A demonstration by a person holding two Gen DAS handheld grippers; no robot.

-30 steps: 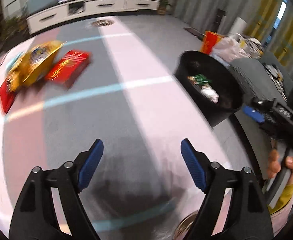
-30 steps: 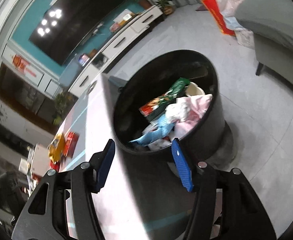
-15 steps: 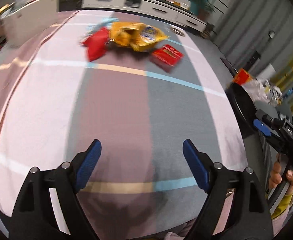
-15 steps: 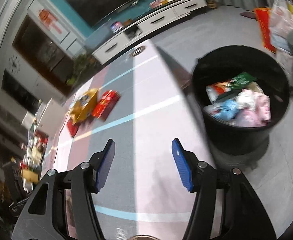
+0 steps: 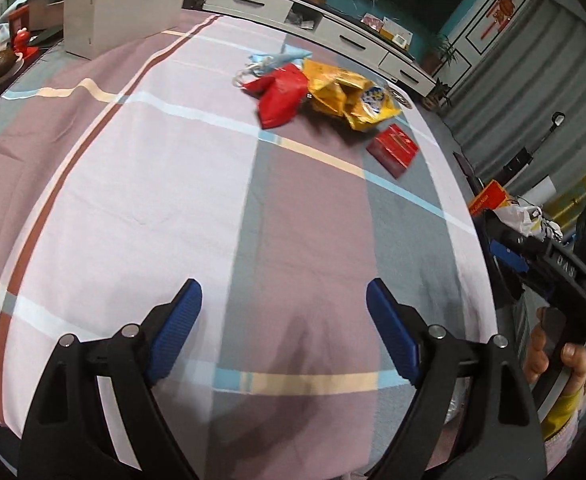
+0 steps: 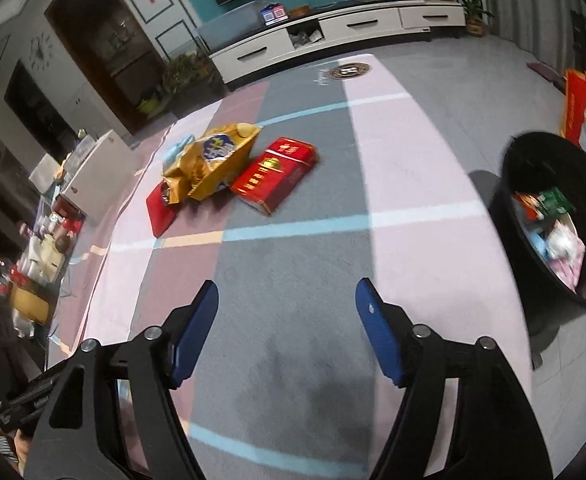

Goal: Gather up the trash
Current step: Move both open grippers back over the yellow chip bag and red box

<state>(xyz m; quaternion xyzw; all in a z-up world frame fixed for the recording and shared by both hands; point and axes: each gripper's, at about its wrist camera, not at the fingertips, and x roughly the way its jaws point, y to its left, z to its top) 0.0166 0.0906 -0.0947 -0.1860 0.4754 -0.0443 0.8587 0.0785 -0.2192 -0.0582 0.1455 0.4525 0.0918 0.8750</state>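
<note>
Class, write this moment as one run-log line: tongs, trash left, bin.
left tongs: open, empty | right tongs: just opening, empty | yellow bag, red box: on cloth | bin: part-filled

Both my wrist cameras look forward and steeply down along their blue fingers (image 5: 175,330) onto the checked cloth (image 5: 165,184), close above its near edge. My left view faces the white TV cabinet (image 5: 333,36) from the left; my right view (image 6: 381,336) faces it from the right. Both share the yellow bag (image 5: 349,94) (image 6: 209,160), the red box (image 5: 393,148) (image 6: 275,174) and the cabinet (image 6: 333,32). Only the right shows into the black bin (image 6: 533,168).
</note>
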